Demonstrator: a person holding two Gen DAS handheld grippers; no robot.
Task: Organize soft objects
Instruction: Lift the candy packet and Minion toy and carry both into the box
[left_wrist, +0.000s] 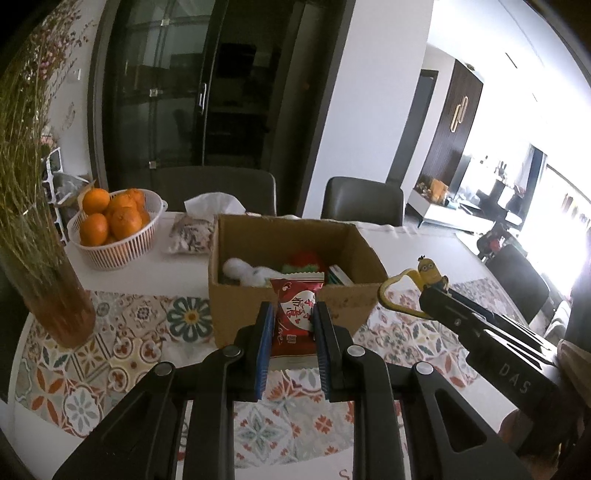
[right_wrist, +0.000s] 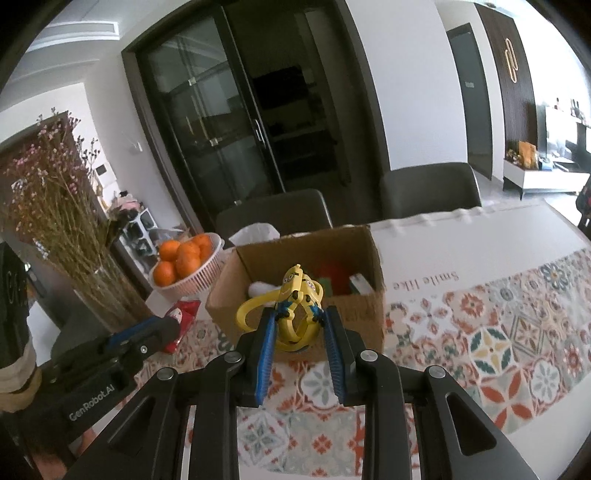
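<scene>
My left gripper (left_wrist: 294, 308) is shut on a red snack packet (left_wrist: 295, 314) with a white heart print, held above the patterned tablecloth just in front of an open cardboard box (left_wrist: 236, 295). The box holds a white fluffy thing (left_wrist: 240, 271), something red and green, and a book-like item. My right gripper (right_wrist: 300, 314) is shut on a yellow banana-shaped minion toy (right_wrist: 299, 299) with a loop tail, also just before the box (right_wrist: 365, 306). Each view shows the other gripper: the right gripper (left_wrist: 437, 290) with the toy (left_wrist: 428, 271), the left gripper (right_wrist: 171, 321) with the packet (right_wrist: 184, 314).
A white basket of oranges (left_wrist: 114, 225) stands at the back left, beside a printed tissue pack (left_wrist: 192, 232). A tall glass vase of dried flowers (left_wrist: 55, 295) rises at the left. Grey chairs (left_wrist: 362, 201) stand behind the table (right_wrist: 480, 229).
</scene>
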